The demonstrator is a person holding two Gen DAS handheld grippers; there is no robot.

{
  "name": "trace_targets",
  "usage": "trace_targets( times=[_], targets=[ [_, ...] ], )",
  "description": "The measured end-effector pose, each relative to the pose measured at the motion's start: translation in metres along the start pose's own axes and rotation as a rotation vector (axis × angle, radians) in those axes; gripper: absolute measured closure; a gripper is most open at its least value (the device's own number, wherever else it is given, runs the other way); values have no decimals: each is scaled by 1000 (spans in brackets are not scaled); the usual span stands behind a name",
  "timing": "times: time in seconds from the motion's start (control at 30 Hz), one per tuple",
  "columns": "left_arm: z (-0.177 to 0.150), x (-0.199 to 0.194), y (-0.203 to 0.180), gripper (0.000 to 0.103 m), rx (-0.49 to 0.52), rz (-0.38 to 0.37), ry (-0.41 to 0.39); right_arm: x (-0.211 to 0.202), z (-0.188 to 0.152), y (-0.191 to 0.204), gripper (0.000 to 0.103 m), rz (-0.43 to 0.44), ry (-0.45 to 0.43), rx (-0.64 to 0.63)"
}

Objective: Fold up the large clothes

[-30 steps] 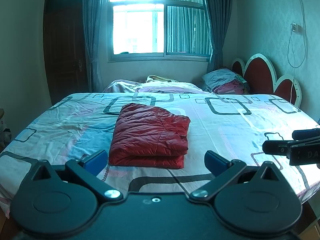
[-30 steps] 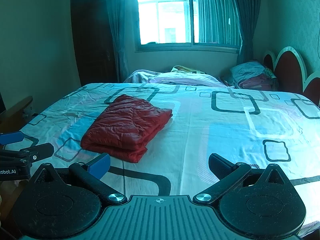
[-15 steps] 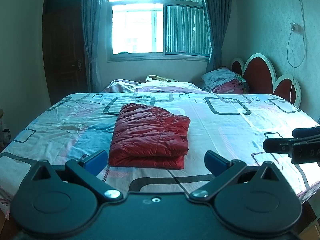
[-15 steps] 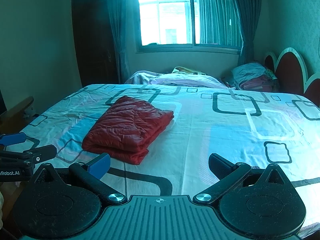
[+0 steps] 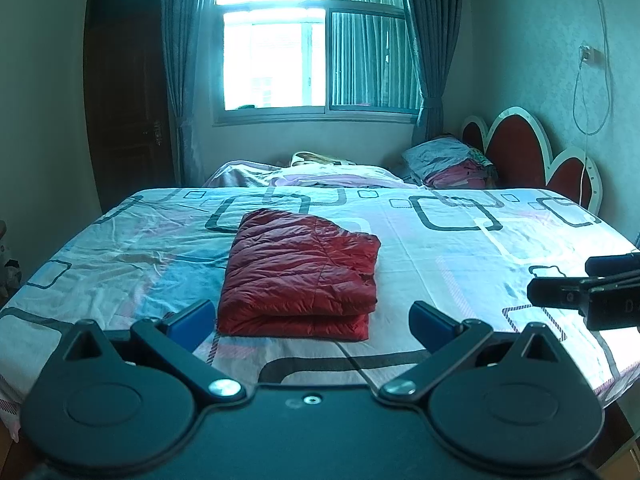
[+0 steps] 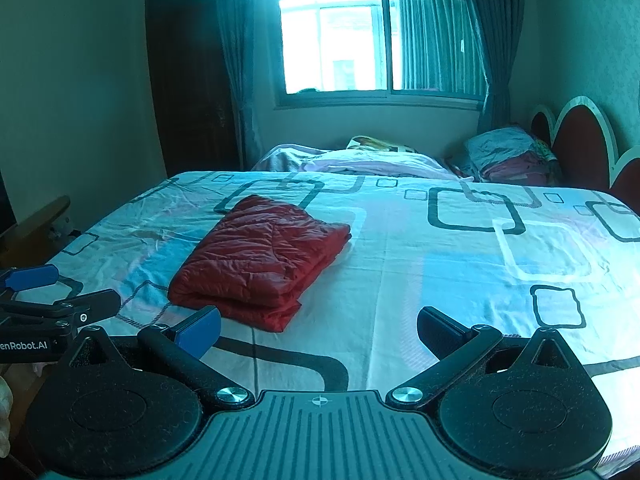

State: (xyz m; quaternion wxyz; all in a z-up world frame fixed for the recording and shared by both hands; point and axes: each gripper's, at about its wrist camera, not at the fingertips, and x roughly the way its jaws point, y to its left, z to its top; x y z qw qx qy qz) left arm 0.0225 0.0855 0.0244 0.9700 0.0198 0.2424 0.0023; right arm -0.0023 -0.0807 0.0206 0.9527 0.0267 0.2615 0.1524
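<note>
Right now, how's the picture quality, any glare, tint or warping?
Left wrist view: the window is blown out white, and the fisheye bows the bed edges. Right wrist view: a heavy teal cast, walls dim, red jacket sharp, corners vignetted black.

red jacket (image 5: 300, 272): shiny quilted cloth; bedsheet (image 5: 460, 248): smooth printed cloth; gripper fingers (image 6: 198, 330): matt plastic.

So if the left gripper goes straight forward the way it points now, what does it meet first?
Most likely the folded red jacket. It lies on the bed right ahead, between the open left gripper fingers. Depth is unclear, so the gripper may pass just above it.
</note>
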Motion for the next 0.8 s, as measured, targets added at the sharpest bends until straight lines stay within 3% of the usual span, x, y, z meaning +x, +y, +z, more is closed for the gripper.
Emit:
trace_targets(
  times=[0.8],
  targets=[
    [0, 1, 11, 0, -16, -29, -4, 3, 2, 3, 0, 12, 2, -7]
  ],
)
